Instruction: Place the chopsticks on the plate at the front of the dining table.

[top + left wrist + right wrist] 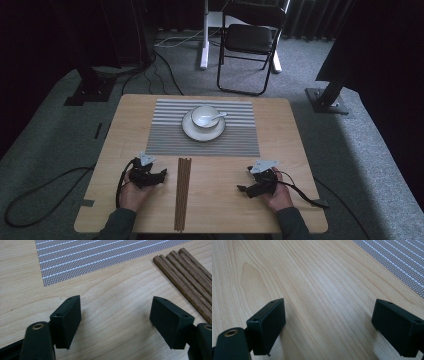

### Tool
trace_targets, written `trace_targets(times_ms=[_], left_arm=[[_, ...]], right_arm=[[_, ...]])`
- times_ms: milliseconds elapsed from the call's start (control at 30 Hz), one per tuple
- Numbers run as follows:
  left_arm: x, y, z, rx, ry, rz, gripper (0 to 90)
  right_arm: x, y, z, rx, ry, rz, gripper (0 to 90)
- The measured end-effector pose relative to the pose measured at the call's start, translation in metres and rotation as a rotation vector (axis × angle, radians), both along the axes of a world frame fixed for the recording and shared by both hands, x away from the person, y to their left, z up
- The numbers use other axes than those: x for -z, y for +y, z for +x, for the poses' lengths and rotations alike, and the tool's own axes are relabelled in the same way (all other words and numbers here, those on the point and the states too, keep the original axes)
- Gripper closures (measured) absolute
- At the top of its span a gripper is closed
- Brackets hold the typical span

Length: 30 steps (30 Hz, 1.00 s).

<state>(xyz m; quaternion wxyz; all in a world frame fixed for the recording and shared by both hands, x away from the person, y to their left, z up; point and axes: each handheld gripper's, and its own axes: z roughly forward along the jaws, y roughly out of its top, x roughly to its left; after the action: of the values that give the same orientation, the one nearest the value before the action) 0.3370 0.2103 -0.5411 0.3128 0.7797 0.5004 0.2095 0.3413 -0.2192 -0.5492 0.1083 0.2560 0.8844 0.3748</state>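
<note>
left tool (161,176): jaws wide apart, nothing between them, low over bare desk (220,210). In the left gripper view the chopstick ends sit just off its right jaw, not touching.
right tool (243,189): jaws apart, nothing held, over bare wood. Placemat corner is up and to the right in the right gripper view; well clear of the chopsticks.
chopsticks (183,192): brown wooden bundle lying flat on the desk, side by side and touching, running from the near desk edge up to just short of the placemat. Between the two tools, nearer the left one.
placemat (165,137): grey striped, centred on the far half of the desk.
setting: white saucer (189,131) on the placemat, white bowl (205,116) on it, white spoon (218,115) resting in the bowl with handle out to the right.
step: my read is pre-grasp. Both tools idle either side of the chopsticks, nothing picked up yet.
next move: left tool is best placed. It needs to slide sideways over the bundle, straddle it across the width and close. Sticks are thin, flat and packed tight, so separating a pair looks fiddly; likely to roll or splay.
</note>
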Motion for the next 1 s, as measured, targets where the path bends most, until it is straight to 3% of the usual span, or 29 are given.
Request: trace_targets(times_ms=[233,433,467,667,1000], left_arm=[[-0.001,-0.001,0.0,-0.003,0.008,0.004,26.8],[-0.004,0.0,-0.002,-0.011,0.026,0.01,36.6],[-0.005,0.0,-0.002,-0.021,0.03,0.009,43.2],[-0.009,0.005,-0.003,-0.045,0.063,-0.06,48.2],[-0.015,0.004,-0.008,-0.036,0.039,-0.08,47.8]], right_arm=[[0.0,0.0,0.0,0.008,-0.001,0.002,11.5],[0.0,0.0,0.0,0.008,0.0,0.002,11.5],[0.0,0.0,0.0,0.008,0.0,0.002,11.5],[0.0,0.0,0.0,0.007,0.0,0.001,11.5],[0.0,0.0,0.0,0.006,0.0,0.001,11.5]])
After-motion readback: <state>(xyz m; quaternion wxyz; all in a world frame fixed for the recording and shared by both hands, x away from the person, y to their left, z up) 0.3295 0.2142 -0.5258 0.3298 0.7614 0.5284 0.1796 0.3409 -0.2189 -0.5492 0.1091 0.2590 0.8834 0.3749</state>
